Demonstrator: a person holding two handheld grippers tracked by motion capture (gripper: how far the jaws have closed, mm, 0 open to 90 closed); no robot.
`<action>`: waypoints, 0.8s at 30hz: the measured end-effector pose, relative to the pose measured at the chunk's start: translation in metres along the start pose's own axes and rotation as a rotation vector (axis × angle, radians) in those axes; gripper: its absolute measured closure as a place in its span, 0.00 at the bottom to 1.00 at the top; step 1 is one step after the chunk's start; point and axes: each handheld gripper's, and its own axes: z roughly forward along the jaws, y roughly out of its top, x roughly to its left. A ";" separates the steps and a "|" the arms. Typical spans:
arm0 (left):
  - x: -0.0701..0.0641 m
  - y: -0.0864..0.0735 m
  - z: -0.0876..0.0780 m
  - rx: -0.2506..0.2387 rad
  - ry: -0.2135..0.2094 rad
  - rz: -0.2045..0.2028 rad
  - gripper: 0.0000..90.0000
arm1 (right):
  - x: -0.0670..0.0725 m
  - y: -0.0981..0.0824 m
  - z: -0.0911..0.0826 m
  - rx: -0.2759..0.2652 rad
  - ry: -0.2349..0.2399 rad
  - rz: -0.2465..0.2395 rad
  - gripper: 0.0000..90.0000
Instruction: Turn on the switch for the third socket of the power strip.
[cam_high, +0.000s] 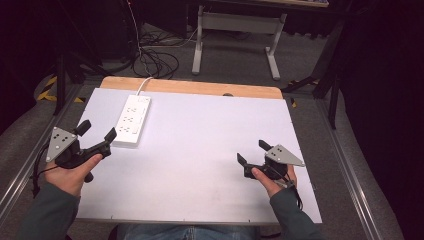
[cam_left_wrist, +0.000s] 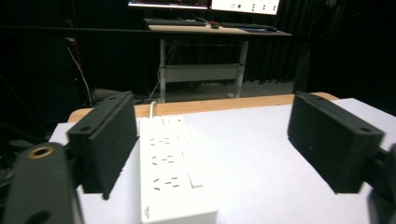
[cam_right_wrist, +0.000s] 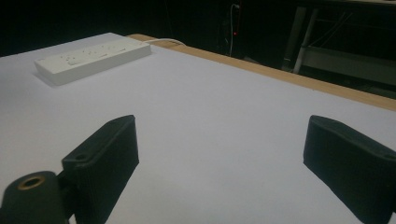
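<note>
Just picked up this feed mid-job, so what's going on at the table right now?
A person sits at the white table with a two-jaw gripper in each hand. The left gripper is open, its jaws spread just short of the near end of a white power strip, not touching it. The strip lies flat at the table's far left, its cord running off the back edge. The right gripper is open too, over bare table on the right, holding nothing.
</note>
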 end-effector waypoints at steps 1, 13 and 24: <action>0.000 0.000 0.000 -0.002 0.002 -0.002 0.14 | 0.000 0.000 0.000 0.000 0.000 0.000 0.12; 0.001 -0.001 0.002 0.004 0.003 -0.007 0.07 | 0.000 0.000 0.000 -0.002 0.000 0.001 0.12; 0.000 -0.002 0.003 0.008 -0.011 -0.010 0.04 | 0.000 0.000 0.000 -0.002 -0.001 0.001 0.12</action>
